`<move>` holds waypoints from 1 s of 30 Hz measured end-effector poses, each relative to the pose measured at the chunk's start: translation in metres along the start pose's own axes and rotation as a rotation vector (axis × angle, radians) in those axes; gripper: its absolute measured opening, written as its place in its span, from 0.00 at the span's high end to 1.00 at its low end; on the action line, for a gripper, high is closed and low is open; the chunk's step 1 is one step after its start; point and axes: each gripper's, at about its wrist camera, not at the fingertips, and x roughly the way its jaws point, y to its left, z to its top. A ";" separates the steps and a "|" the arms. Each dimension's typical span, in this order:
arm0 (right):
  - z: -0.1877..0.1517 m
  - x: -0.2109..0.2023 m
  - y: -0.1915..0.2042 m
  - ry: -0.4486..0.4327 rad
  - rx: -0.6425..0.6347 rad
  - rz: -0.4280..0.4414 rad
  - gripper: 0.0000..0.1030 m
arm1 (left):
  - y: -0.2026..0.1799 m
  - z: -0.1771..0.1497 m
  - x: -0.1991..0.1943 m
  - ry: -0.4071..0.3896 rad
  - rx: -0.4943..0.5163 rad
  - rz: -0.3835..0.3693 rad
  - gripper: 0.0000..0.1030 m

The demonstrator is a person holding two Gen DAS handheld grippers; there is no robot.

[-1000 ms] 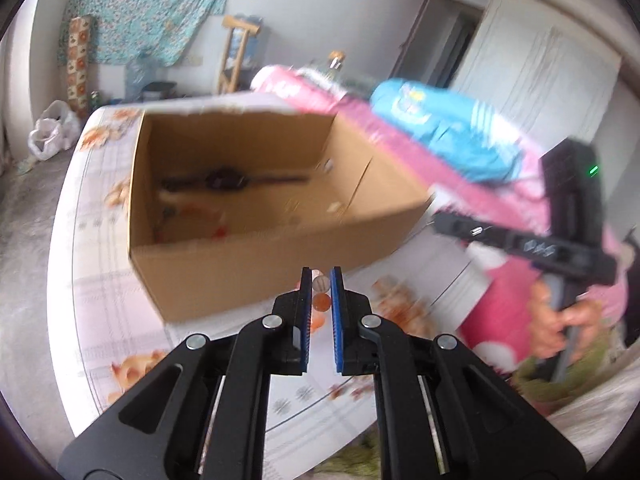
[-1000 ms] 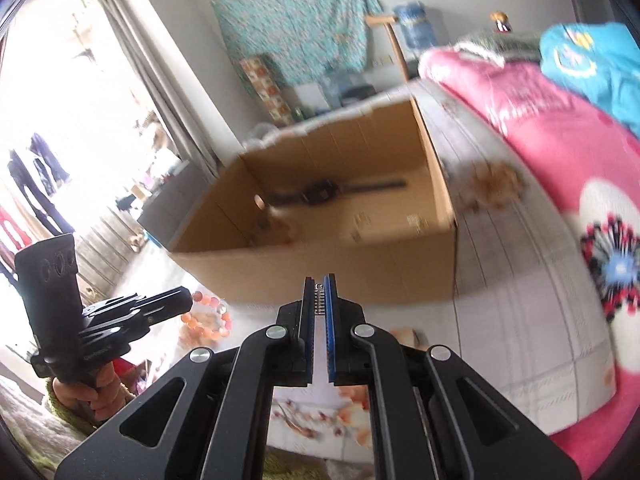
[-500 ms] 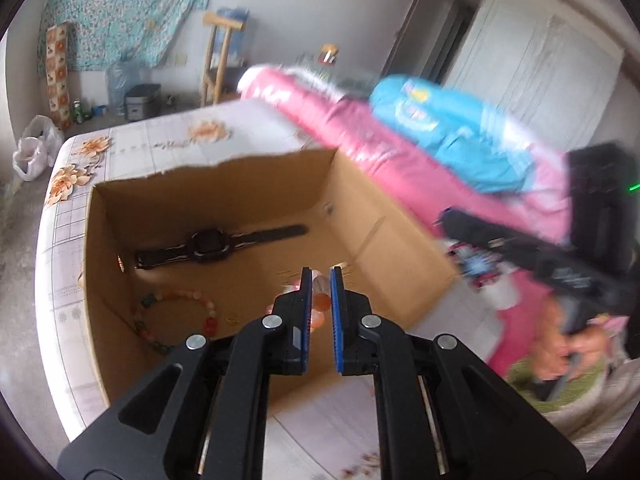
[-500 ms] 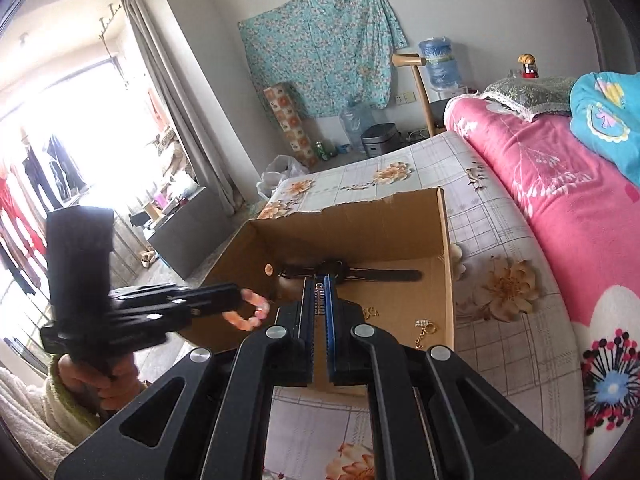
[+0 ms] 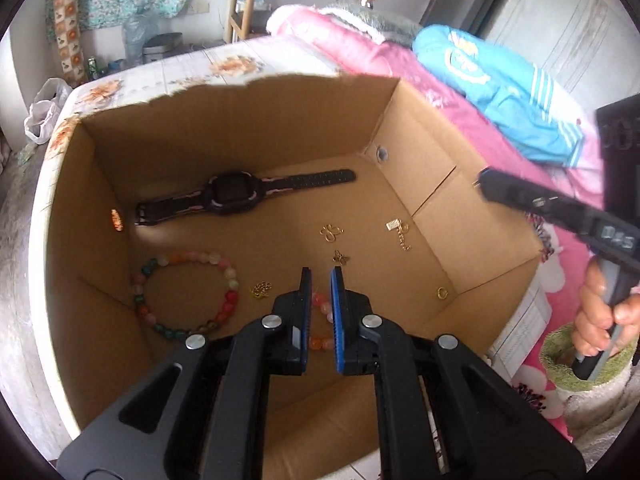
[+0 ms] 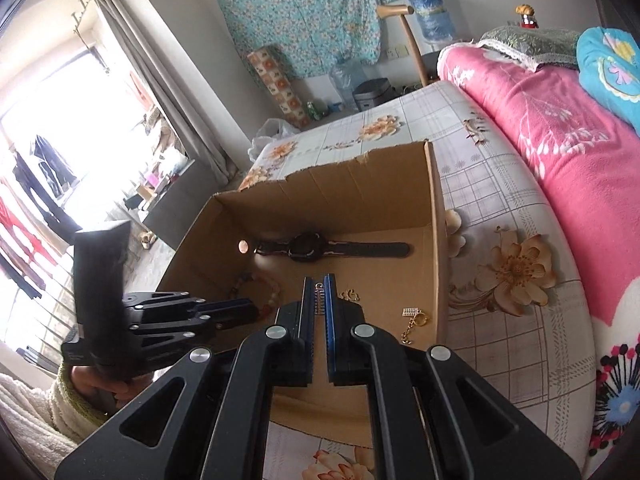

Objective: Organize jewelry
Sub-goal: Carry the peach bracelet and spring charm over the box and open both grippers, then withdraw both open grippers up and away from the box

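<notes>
The cardboard box (image 5: 424,184) sits open on a bed (image 6: 520,184) spread with a checked, flower-printed sheet, and both grippers hang over its near edge, pointing down into it. The left gripper (image 5: 319,312) has its fingers drawn close on a string of pink and orange beads (image 5: 320,322), which shows in the narrow gap between the blue pads. The right gripper (image 6: 319,300) is clamped on a small ridged silver piece (image 6: 319,298), pinched right at the fingertips.

On the box floor a black watch (image 5: 234,198) lies stretched along the far wall. Nearer the left wall rests a bracelet of mixed-colour beads (image 5: 184,294) in a loose ring. Small gold pieces are scattered over the rest: a curly charm (image 5: 331,233), a little butterfly-like one (image 5: 341,257), a clump of chain (image 5: 261,289) just beside the bracelet, a short chain with a silver tag (image 5: 400,234) toward the right wall, and a ring (image 5: 441,293) near the right corner.

The far wall's top edge is torn and ragged. To the right of the box a pink blanket (image 6: 560,120) is heaped along the bed, with a blue cloth (image 5: 500,80) on top of it. At the foot stand a water bottle (image 6: 432,16) and a wooden stool (image 6: 404,36), beneath a flowered cloth on the wall (image 6: 304,12).
</notes>
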 end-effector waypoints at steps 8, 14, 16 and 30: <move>0.002 0.023 0.009 0.098 -0.024 -0.046 0.91 | -0.004 -0.018 -0.035 -0.122 -0.003 0.013 0.73; -0.003 0.000 0.014 0.024 0.020 -0.045 0.83 | -0.011 -0.027 -0.059 -0.206 0.003 0.014 0.59; -0.006 -0.008 0.017 -0.003 0.036 -0.040 0.81 | -0.013 -0.028 -0.065 -0.224 0.011 0.019 0.55; -0.051 -0.056 0.044 -0.110 0.034 -0.098 0.51 | -0.043 -0.049 -0.099 -0.301 0.037 0.126 0.13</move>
